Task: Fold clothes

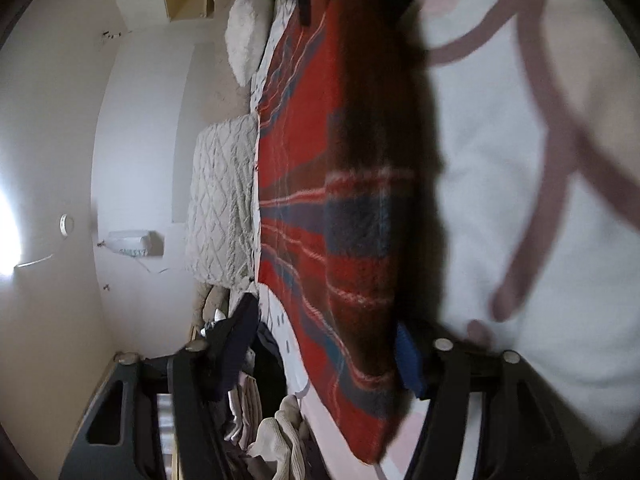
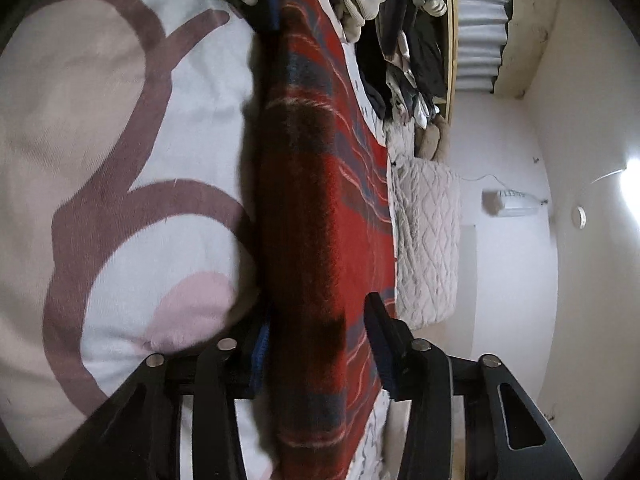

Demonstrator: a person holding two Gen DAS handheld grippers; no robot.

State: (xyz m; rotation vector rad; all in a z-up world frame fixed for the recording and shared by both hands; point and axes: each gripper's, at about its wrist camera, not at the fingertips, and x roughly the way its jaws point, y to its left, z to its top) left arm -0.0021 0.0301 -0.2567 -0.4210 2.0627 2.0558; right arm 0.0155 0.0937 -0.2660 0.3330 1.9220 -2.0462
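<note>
A white garment with mauve curved lines and pink patches fills the right of the left wrist view and the left of the right wrist view. It lies against a red plaid blanket spread on the bed. My left gripper has its fingers wide apart; the right finger with a blue pad sits at the garment's edge. My right gripper is open, its fingers standing either side of the blanket's dark shadowed strip. The other gripper's blue pad shows at the far garment edge.
A pile of dark and cream clothes lies at one end of the bed. Quilted white pillows rest against the white wall. A wall lamp glares.
</note>
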